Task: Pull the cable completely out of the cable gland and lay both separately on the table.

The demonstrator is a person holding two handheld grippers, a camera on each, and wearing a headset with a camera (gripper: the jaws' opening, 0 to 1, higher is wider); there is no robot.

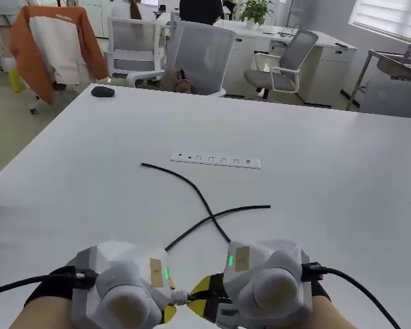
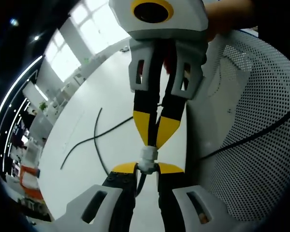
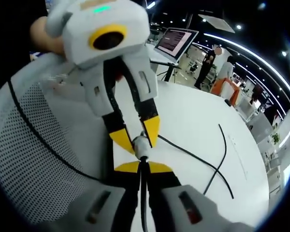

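Head view showed left gripper (image 1: 171, 306) clamped on the gland (image 2: 147, 157), right gripper (image 1: 200, 295) nipping the cable (image 1: 212, 216) beside it — tip to tip above the table (image 1: 329, 171), seemingly to part them.

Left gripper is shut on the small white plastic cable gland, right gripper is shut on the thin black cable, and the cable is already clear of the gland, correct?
No: the right gripper view shows the thin black cable running into the white cable gland, not clear of it. Left gripper on gland, right gripper on cable: correct.
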